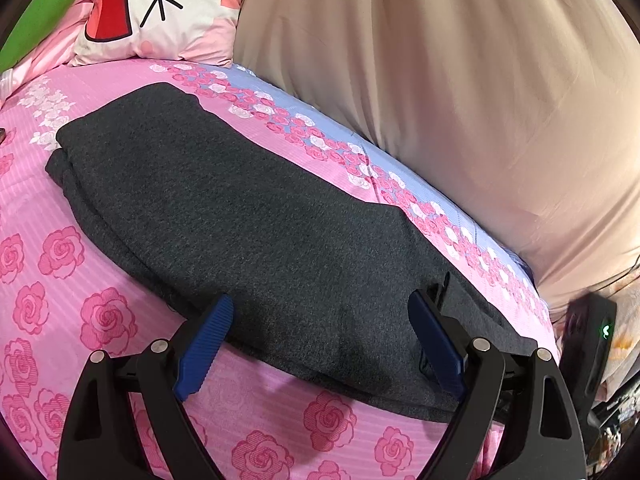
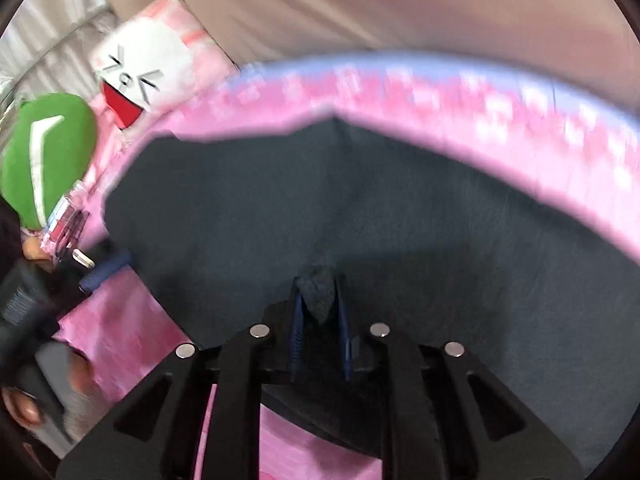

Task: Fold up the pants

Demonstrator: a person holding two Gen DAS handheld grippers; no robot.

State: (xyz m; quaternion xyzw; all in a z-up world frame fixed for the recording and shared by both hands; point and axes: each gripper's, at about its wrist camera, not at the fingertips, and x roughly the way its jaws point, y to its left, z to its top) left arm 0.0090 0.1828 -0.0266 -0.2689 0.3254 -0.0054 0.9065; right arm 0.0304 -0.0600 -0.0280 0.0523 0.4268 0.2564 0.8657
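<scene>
Left wrist view shows you one bed sheet (image 1: 100, 280), pink with roses and with a blue band at its far side, and it fills most of the picture. One beige curtain (image 1: 460, 80) hangs at 1 o'clock behind the bed. One pair of dark grey pants (image 1: 240, 208) lies flat on the sheet, folded lengthwise, and runs from 10 o'clock down to 5 o'clock. One pillow (image 1: 168, 8) with a cartoon face sits at 11 o'clock, and one green plush (image 1: 44, 4) is beside it at the edge.

Your left gripper (image 1: 320, 344) stands wide apart at 6 o'clock. Its two blue pads (image 1: 204, 348) are on either side of the near edge of the pants, and they do not press on the cloth.

Right wrist view is blurred, but the pants (image 2: 360, 220) fill the centre there. Your right gripper (image 2: 320, 300) at 6 o'clock is clenched on one small bunch of the pants fabric, which sticks up between its two pads. At 8 o'clock you see the left gripper (image 2: 104, 268), only partly, with one hand (image 2: 24, 408) of yours below it.
</scene>
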